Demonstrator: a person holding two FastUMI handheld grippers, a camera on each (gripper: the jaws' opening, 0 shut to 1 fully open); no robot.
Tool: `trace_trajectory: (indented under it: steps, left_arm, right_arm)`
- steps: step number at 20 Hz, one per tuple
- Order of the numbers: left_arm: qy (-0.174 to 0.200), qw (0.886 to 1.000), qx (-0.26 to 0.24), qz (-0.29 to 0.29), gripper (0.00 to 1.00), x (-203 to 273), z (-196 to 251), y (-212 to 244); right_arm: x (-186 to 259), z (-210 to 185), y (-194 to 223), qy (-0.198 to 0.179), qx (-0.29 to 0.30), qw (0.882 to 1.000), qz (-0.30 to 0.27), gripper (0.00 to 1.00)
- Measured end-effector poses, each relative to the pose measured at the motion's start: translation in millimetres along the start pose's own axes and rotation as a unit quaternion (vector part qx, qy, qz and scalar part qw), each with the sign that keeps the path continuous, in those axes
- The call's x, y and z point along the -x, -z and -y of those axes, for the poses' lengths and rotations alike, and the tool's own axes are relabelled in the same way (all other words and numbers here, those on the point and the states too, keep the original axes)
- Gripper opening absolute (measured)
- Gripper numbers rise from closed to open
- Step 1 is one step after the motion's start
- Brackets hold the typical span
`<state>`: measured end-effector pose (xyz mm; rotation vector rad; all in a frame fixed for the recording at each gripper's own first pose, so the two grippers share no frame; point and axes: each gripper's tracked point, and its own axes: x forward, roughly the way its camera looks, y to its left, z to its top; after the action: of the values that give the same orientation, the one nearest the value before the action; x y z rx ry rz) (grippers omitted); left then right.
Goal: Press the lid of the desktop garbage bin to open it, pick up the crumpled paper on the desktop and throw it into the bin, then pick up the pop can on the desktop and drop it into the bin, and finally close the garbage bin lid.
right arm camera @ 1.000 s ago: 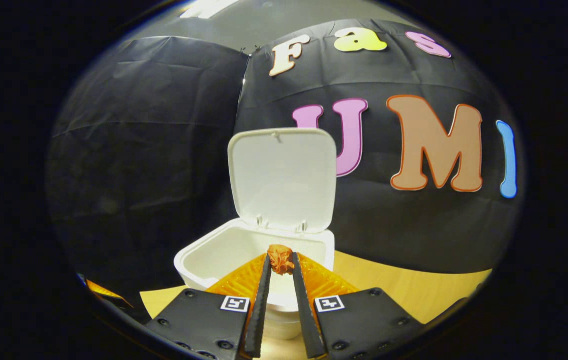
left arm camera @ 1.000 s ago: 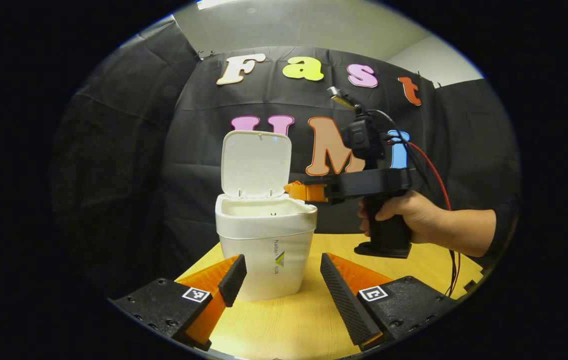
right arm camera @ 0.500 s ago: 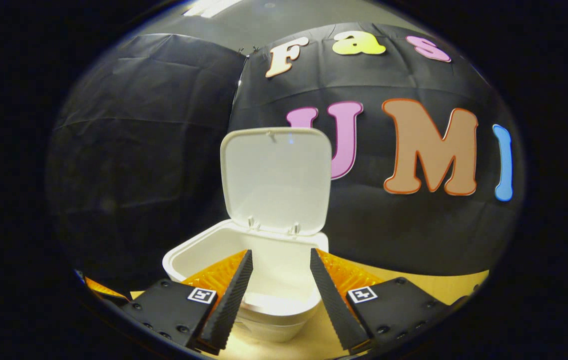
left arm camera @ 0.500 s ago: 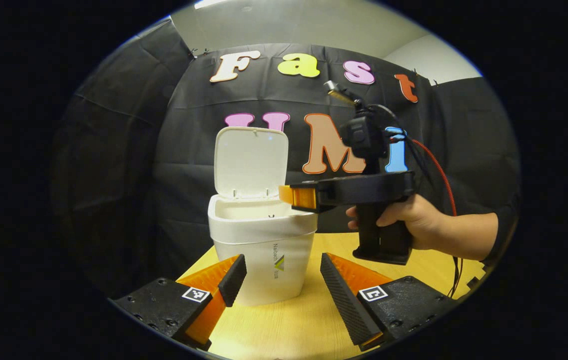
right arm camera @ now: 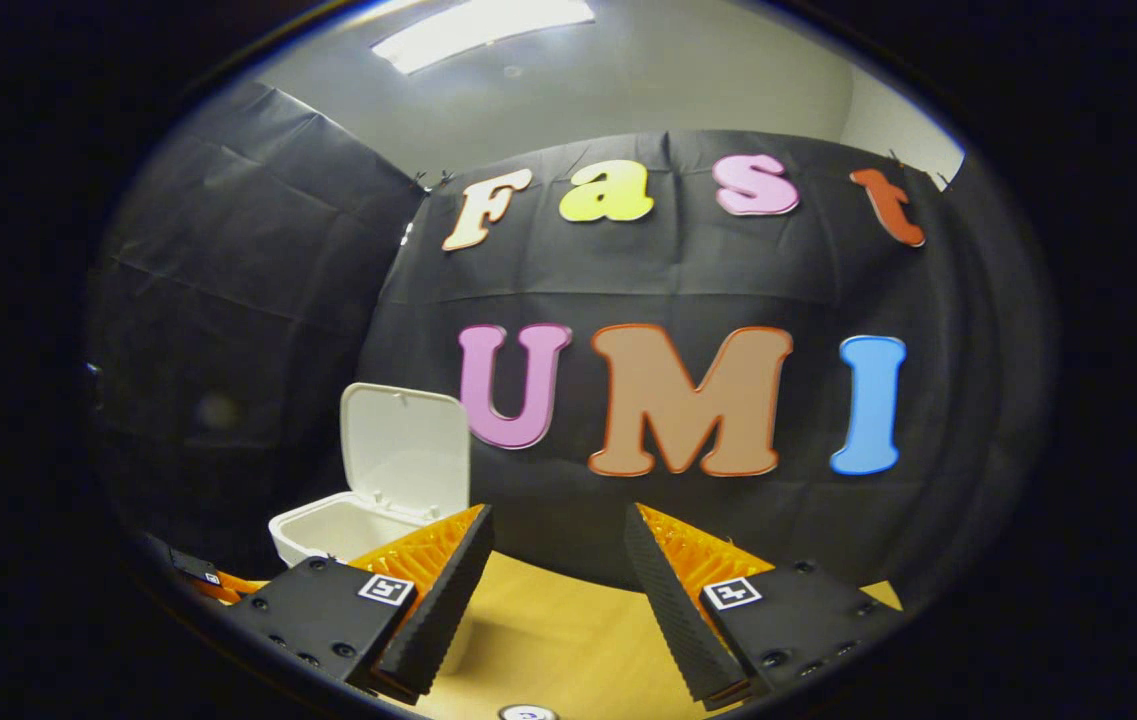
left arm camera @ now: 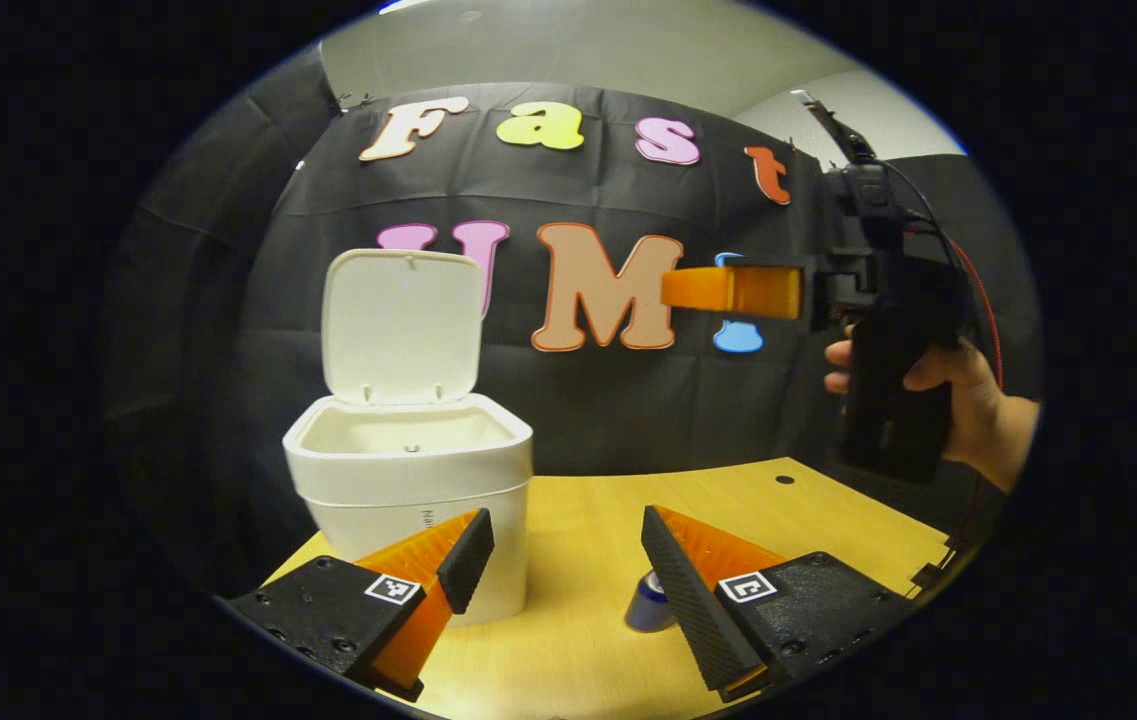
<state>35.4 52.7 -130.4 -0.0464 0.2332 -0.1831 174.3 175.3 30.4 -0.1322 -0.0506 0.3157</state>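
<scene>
A: Where does the pop can point(left arm camera: 650, 603) stand, taking the garbage bin point(left arm camera: 410, 480) as the mark?

B: On the tabletop point(left arm camera: 728, 500), to the bin's right and nearer the camera in the left gripper view. It seems to stand upright, long axis vertical, though just its top and a bit of its side peek out from behind a finger.

A: And which claw is nearer?

B: The left claw point(left arm camera: 568, 555), by far. Its fingers are spread wide with nothing between them, and the can sits right at the inner face of the right-hand finger point(left arm camera: 688, 590), low in the gap. The right claw point(left arm camera: 698, 290) is up in the air, well right of the bin and above the can; in the right gripper view its fingers point(right arm camera: 443, 590) also stand wide apart and empty.

A: The bin itself?

B: Lid point(left arm camera: 400, 325) tipped up and back, mouth open. I can't see into it from here.

A: So the next move?

B: Probably a small shift of the left claw to the right, to centre the can between the fingers before closing.
</scene>
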Motion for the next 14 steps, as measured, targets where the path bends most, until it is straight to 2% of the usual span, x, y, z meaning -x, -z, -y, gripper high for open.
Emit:
trace_trajectory:
  steps: [7, 14]
  left_arm:
    - [0.051, 0.999, -0.008, -0.008, 0.92, -33, 67, 18]
    - [0.057, 0.996, 0.005, -0.064, 0.92, -66, 104, 85]
  right_arm:
    - [73, 125, 19, 0.120, -0.007, 0.993, -0.008, 0.89]
    - [148, 202, 82, 0.207, -0.041, 0.975, -0.067, 0.90]
